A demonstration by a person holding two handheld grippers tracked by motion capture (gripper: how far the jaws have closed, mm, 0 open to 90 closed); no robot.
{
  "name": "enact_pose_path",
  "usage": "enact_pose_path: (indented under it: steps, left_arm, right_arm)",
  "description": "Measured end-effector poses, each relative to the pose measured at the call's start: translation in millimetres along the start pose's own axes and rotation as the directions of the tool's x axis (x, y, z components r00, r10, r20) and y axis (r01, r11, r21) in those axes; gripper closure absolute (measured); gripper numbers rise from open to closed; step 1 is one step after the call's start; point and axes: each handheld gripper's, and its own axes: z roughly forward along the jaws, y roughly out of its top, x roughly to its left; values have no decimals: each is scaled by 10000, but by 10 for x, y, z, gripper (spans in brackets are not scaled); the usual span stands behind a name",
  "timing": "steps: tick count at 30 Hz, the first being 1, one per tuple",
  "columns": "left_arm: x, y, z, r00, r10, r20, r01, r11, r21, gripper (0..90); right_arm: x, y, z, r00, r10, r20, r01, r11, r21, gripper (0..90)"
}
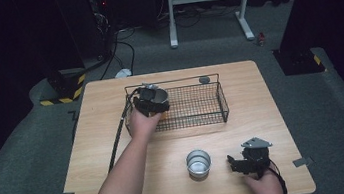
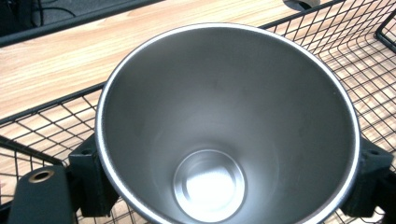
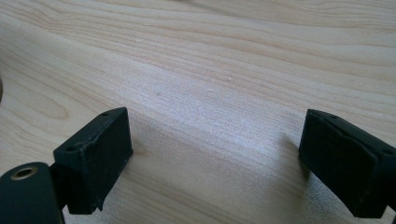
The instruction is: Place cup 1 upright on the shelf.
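Observation:
My left gripper point(image 1: 152, 101) is shut on a steel cup point(image 2: 224, 121), holding it over the left end of a black wire basket point(image 1: 196, 106). In the left gripper view the cup's open mouth faces the camera, with a jaw pressed against each side of it. A second steel cup point(image 1: 198, 163) stands upright on the wooden table point(image 1: 121, 184) near the front. To that cup's right, my right gripper point(image 1: 237, 165) rests low by the table's front edge, open. The right gripper view has bare wood between its two black fingers point(image 3: 95, 156).
A small round grey disc point(image 1: 204, 79) lies on the table just behind the basket. Beyond the table are a white metal stand point(image 1: 208, 1), cables on the grey carpet and yellow-black striped blocks point(image 1: 66, 91). The table's left and right parts are bare wood.

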Motion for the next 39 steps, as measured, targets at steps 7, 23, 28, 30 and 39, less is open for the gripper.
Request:
enact_pose_path:
  steps: [7, 23, 28, 30, 39]
  left_arm:
    - [22, -14, -17, 10000, -41, 71, 40, 9999, 138, 146]
    - [79, -83, -33, 9997, -173, 183, 168, 9994, 301, 150]
    - [81, -94, -14, 9994, -285, 184, 276, 9984, 504, 148]
    - [75, -100, -5, 9993, -320, 202, 309, 9981, 525, 129]
    - [53, -78, -58, 9987, -430, 279, 422, 9986, 311, 20]
  right_arm:
    - [1, -1, -1, 10000, -16, -8, 16, 10000, -2, 91]
    - [2, -4, -5, 10000, -37, -36, 37, 10000, 0, 91]
    - [2, -4, -5, 10000, -35, -38, 35, 10000, 2, 91]
    - [2, -4, -5, 10000, -35, -37, 35, 10000, 0, 92]
    - [2, -4, -5, 10000, -37, -37, 37, 10000, 1, 91]
